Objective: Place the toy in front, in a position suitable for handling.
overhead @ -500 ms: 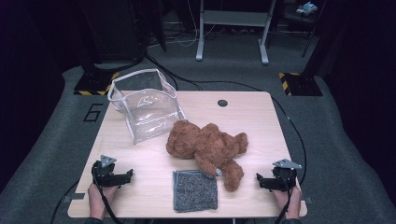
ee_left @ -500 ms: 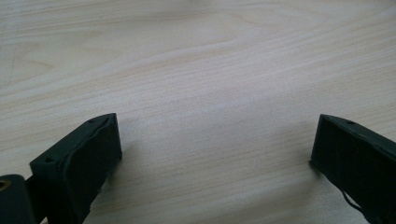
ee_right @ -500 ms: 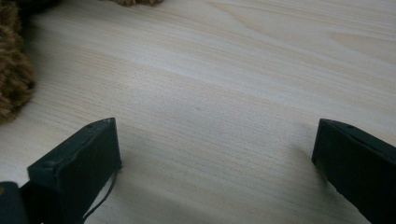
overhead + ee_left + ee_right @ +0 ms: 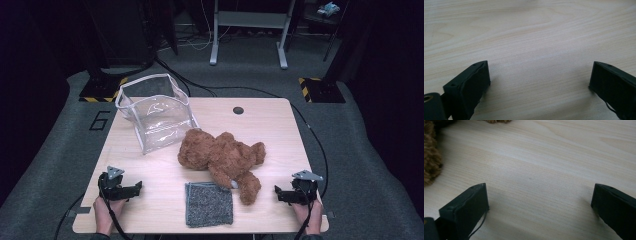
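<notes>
A brown teddy bear [image 4: 222, 157] lies at the frame's centre on the wooden surface [image 4: 270, 125], a grey cloth [image 4: 209, 204] just below it. Left tongs [image 4: 134, 189] and right tongs [image 4: 280, 192], lower corners, gape wide, holding nothing.

The pale wooden table top [image 4: 280, 130] is lit brightly and evenly from above in the high view, while the floor around it is left dim and the room from ten to two o'clock falls to near black. White glare is caught on the clear plastic bag [image 4: 157, 112]. A short soft shadow is cast under the brown plush bear [image 4: 220, 155]. In both gripper views the wood grain is rendered sharp, and soft shadows are thrown beside the black jaws.
</notes>
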Available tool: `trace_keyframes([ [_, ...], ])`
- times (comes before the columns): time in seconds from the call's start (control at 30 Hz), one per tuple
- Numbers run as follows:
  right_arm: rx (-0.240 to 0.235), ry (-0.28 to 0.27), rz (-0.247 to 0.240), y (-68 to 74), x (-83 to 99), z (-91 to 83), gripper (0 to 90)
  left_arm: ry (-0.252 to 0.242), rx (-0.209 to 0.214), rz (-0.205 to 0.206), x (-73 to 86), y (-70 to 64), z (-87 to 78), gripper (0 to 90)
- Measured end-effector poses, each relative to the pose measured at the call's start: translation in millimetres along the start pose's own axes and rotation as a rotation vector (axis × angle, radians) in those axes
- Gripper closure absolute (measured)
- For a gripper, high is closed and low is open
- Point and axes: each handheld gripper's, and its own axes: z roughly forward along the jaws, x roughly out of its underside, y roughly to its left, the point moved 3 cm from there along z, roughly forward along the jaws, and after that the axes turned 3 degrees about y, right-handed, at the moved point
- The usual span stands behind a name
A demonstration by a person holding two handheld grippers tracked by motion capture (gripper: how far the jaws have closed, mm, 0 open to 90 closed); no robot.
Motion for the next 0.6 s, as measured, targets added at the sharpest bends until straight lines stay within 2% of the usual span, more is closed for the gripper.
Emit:
trace_keyframes([
  [0.2, 0.000, 0.001, -0.001, 0.0, -0.1, 0.1, 0.4, 0.000, 0.003, -0.004, -0.7, 0.3, 0.9, 3.1],
  [0.23, -0.002, 0.003, 0.001, 0.1, -0.1, -0.1, 0.4, 0.001, 0.020, -0.006, -1.8, 2.1, 0.8, 2.6],
  [0.4, 0.000, 0.001, -0.001, -0.1, -0.2, 0.1, 0.4, 0.001, 0.047, -0.031, -5.1, 6.0, 0.6, 1.6],
  [0.53, -0.001, 0.002, 0.000, -0.1, -0.2, -0.1, 0.6, -0.018, 0.057, -0.027, -14.0, 7.8, -3.5, 1.6],
  [0.6, 0.001, 0.000, 0.000, 0.0, -0.2, 0.0, 0.6, -0.035, 0.061, -0.024, -23.8, 7.6, -5.7, 1.6],
])
